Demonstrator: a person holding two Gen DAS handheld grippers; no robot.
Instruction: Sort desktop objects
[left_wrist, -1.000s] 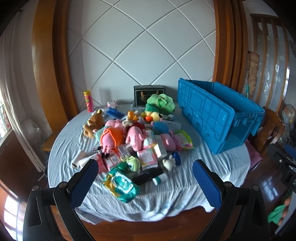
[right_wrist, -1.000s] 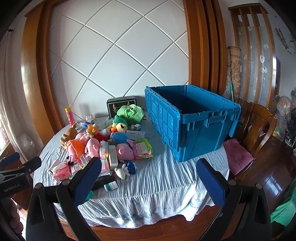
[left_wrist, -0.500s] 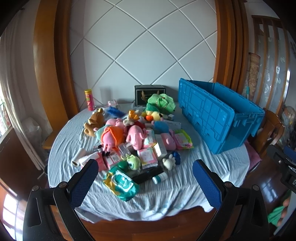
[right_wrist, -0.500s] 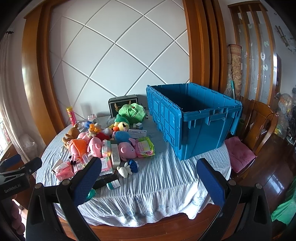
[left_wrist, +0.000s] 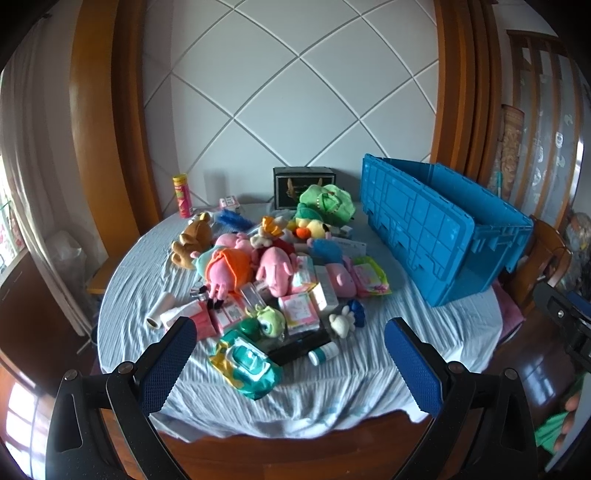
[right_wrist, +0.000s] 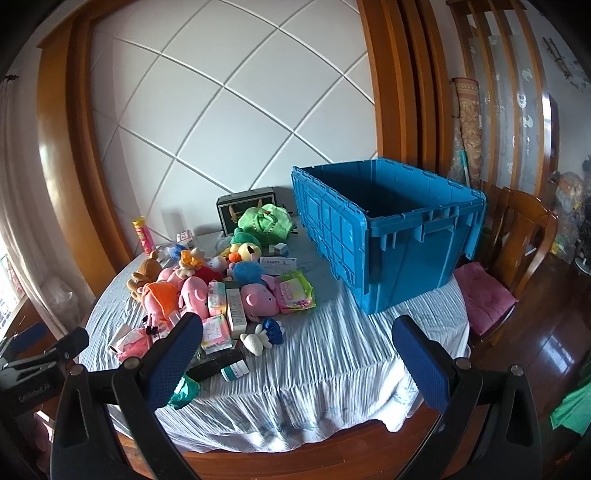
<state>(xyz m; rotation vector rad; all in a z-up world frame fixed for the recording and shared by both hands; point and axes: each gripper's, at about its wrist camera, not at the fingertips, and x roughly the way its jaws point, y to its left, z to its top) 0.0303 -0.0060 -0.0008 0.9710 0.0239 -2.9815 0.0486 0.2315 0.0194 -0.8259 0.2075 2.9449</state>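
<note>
Left gripper (left_wrist: 290, 358) splayed, ribbed plastic crate (left_wrist: 439, 229), fuzzy plush pile (left_wrist: 258, 258)

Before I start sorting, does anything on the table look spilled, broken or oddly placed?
Nothing looks spilled or broken. The toys and packets lie in one jumbled pile on the tablecloth. A small bottle lies on its side near the front edge, and a white roll lies on its side too. The blue crate stands upright and looks empty as far as visible.
</note>
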